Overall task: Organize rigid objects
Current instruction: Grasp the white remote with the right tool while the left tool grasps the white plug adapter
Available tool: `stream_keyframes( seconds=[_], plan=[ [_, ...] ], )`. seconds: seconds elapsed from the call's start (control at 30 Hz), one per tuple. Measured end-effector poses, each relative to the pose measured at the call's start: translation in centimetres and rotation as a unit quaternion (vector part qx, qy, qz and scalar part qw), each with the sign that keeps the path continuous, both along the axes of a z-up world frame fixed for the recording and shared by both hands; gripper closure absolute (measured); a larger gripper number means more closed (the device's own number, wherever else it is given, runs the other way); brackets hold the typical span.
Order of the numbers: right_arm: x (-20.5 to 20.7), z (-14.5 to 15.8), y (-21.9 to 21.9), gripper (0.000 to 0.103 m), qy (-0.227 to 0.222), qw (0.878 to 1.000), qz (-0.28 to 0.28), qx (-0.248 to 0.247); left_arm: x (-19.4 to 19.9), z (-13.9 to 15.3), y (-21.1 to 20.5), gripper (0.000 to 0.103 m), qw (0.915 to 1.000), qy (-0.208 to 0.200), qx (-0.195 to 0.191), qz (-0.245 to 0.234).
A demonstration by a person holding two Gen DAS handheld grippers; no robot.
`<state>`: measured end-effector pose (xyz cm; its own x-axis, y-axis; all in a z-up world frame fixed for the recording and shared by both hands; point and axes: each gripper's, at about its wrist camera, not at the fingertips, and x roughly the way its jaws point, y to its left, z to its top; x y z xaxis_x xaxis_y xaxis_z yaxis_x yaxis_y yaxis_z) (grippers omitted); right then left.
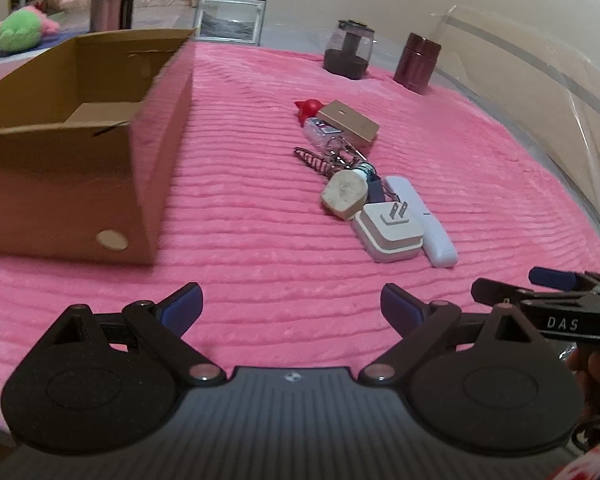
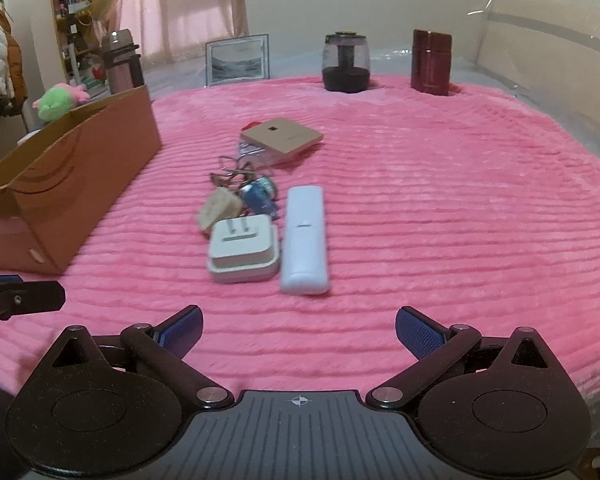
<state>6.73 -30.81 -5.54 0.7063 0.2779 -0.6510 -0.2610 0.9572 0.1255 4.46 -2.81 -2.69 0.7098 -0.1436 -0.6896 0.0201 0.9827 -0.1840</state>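
- Hovering near the blanket's (image 2: pixel 420 184) front edge, left gripper (image 1: pixel 292 312) and right gripper (image 2: pixel 299 330) have fingers spread wide, holding nothing.
- Clutter row at 12 o'clock, plug (image 2: pixel 242 250) nearest; box (image 1: pixel 60 168) at 10, probably the drop spot.

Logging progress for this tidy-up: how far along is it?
Barely begun. The open brown cardboard box shows nothing inside. Left gripper and right gripper are open and hold nothing. The white plug adapter, white oblong remote and flat tan box remain on the pink blanket.
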Motion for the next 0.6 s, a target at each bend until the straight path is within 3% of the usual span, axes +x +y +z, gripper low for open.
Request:
stream_keyframes(
  seconds=[0.1,0.17,0.27,0.6],
  plan=[
    [1.3,-0.6,-0.5,0.006,-0.008,1.000,0.001,-0.008,1.2,-0.6,-0.8,0.010,0.9999,-0.005,0.009,-0.006],
    [2.4,-1.0,-0.7,0.022,-0.008,1.000,0.004,-0.010,2.1,-1.1,-1.2,0.009,0.9999,-0.005,0.011,-0.009],
    [4.0,-1.6,-1.0,0.030,-0.004,1.000,0.011,-0.001,3.5,-1.8,-1.8,0.010,0.9998,-0.006,0.014,-0.015],
    [7.9,-3.3,-0.4,0.039,0.012,0.999,0.031,0.001,6.8,-2.7,-3.7,0.009,0.9987,-0.026,0.023,-0.038]
  ],
)
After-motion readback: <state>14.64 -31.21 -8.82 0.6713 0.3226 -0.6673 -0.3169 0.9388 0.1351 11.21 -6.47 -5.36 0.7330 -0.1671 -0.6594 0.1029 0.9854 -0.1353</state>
